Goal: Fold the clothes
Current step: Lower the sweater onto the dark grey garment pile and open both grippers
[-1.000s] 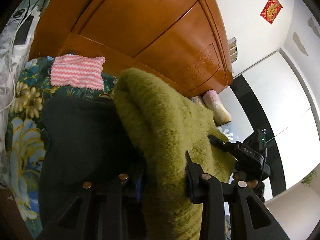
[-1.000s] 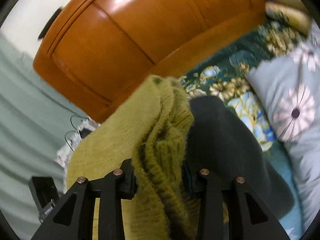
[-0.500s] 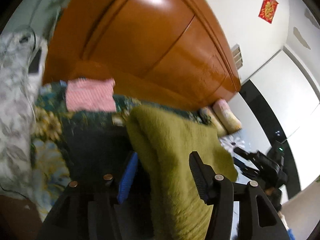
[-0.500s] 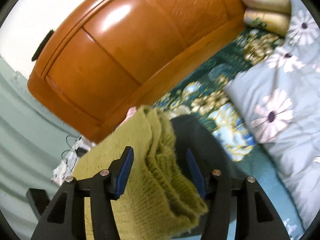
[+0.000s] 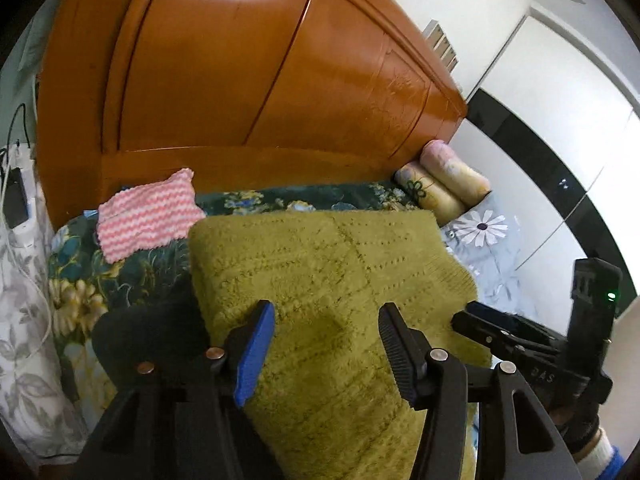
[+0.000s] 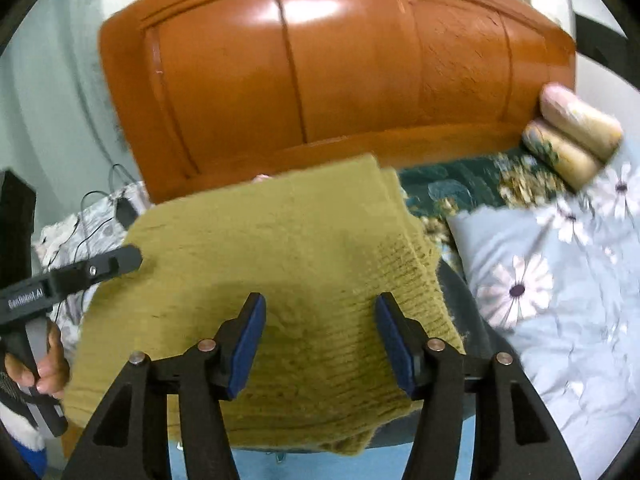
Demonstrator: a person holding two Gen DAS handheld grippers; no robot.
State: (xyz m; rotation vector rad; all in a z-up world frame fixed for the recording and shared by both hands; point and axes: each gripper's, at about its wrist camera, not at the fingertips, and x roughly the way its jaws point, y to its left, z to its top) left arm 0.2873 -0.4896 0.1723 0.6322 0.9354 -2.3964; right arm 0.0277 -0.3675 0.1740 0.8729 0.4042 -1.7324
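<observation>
An olive green knitted sweater (image 5: 320, 272) lies folded flat on a dark garment (image 5: 152, 332) on the bed. My left gripper (image 5: 326, 310) hovers open over the sweater's near left part, its blue pads clear of the knit. My right gripper (image 6: 320, 300) stands open over the sweater (image 6: 280, 248) near its right folded edge, nothing pinched. In the left wrist view the right gripper (image 5: 472, 316) shows at the sweater's right side. In the right wrist view the left gripper (image 6: 132, 258) reaches in from the left, held by a hand (image 6: 48, 364).
An orange wooden headboard (image 5: 240, 80) rises behind the bed. A pink zigzag cloth (image 5: 148, 216) lies at the back left on the dark floral sheet (image 5: 80, 292). Two rolled pillows (image 5: 444, 188) and a grey flowered quilt (image 6: 560, 280) sit to the right. Cables and a charger (image 5: 16, 200) lie far left.
Both grippers were shut on bunched folds of the sweater; they have opened, let go and drawn back. The sweater has dropped from a raised fold to lying flat.
</observation>
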